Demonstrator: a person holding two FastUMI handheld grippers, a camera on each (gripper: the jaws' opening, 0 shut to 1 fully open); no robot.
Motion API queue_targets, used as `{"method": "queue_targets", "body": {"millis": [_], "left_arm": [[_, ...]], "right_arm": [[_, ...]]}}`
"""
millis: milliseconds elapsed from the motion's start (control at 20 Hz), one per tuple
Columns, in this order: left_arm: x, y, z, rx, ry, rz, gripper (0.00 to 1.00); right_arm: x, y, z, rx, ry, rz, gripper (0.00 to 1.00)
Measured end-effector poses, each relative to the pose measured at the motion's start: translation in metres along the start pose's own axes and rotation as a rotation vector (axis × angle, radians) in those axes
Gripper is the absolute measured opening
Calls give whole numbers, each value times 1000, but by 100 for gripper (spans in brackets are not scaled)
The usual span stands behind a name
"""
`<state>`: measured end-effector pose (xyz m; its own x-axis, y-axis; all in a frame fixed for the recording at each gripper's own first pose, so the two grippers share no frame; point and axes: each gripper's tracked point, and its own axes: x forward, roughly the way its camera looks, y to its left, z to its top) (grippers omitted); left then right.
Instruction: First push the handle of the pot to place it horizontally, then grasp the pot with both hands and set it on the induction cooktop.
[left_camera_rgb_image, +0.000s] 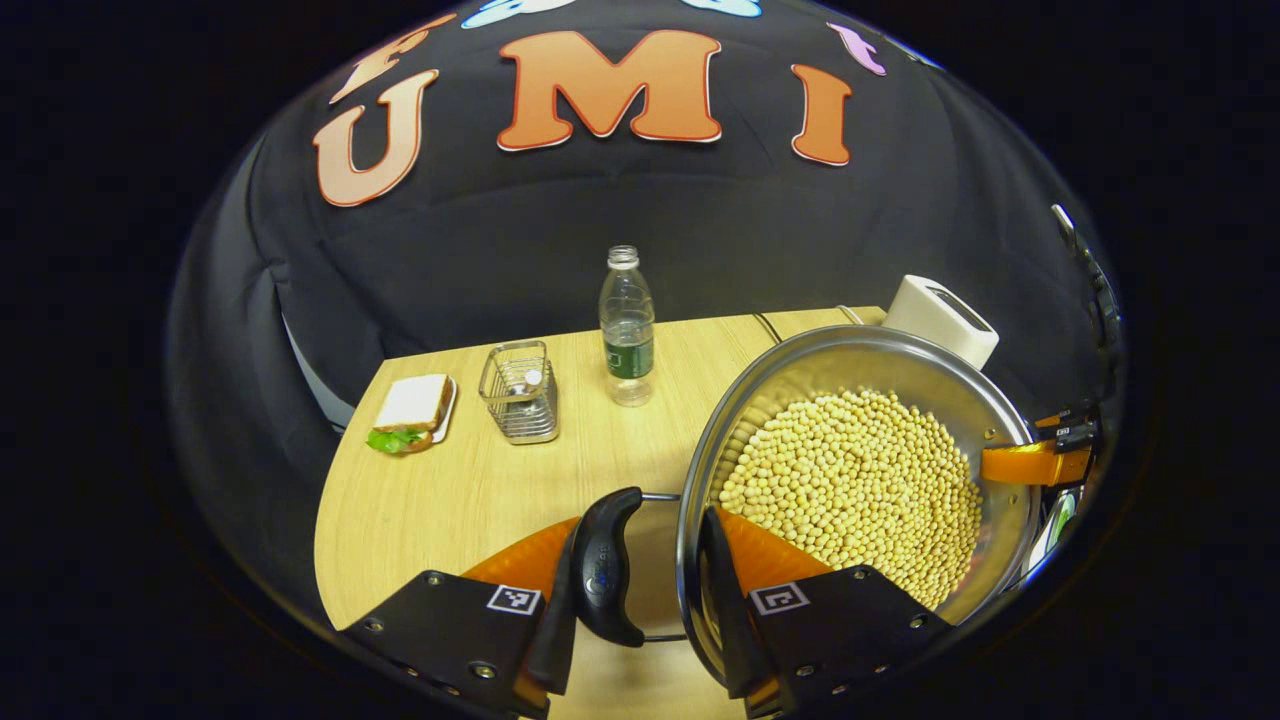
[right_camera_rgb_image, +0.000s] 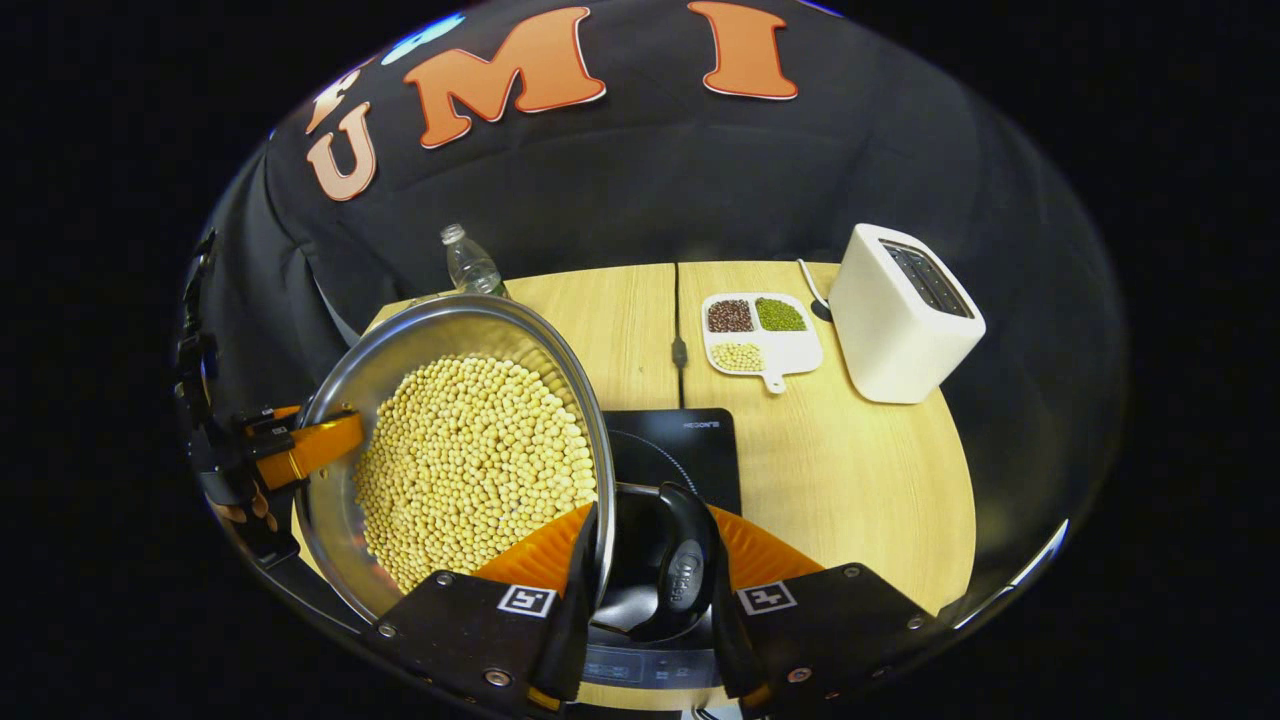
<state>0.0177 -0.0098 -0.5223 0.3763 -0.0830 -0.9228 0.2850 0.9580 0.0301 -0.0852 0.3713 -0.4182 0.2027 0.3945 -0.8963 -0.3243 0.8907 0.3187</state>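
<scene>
in the left gripper view, the left gripper is seen closed around one black side handle of the pot: one finger lies outside the handle, the other is set inside the steel rim, so handle and pot wall are clamped between them. in the right gripper view, the right gripper is seen closed the same way on the opposite black handle, with one finger inside the rim and one beyond the handle.

the pot is held between the two grippers and appears lifted and tilted. it is filled with pale yellow beans. in the right gripper view the black cooktop is seen just beneath and beside the pot, under the gripped handle; whether the pot touches it cannot be told.

farther out on the wooden table, a wire basket, a clear bottle with a green label and a sandwich on a small plate are seen in the left gripper view. in the right gripper view a divided white dish with three kinds of grain lies behind the cooktop, and a white toaster stands just beside the dish.
</scene>
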Motion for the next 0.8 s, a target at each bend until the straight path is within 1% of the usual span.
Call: {"method": "queue_targets", "body": {"millis": [200, 250, 350, 400, 550, 800], "left_arm": [[11, -22, -9, -10, 24, 0, 60], [17, -27, -11, -17, 33, -1, 56], [25, -35, -14, -24, 47, 2, 61], [29, -37, -16, -26, 51, 4, 60], [41, -44, -19, -29, 66, 10, 60], [57, -50, -24, -29, 87, 11, 60]], "right_arm": [[11, -25, -4, 4, 23, -11, 52], [13, -29, -5, -1, 27, -13, 52], [20, -37, -6, -3, 41, -13, 52], [22, -41, -3, 0, 48, -14, 52], [38, -44, -3, 7, 64, -14, 52], [53, -47, -8, 17, 85, -17, 52]]}}
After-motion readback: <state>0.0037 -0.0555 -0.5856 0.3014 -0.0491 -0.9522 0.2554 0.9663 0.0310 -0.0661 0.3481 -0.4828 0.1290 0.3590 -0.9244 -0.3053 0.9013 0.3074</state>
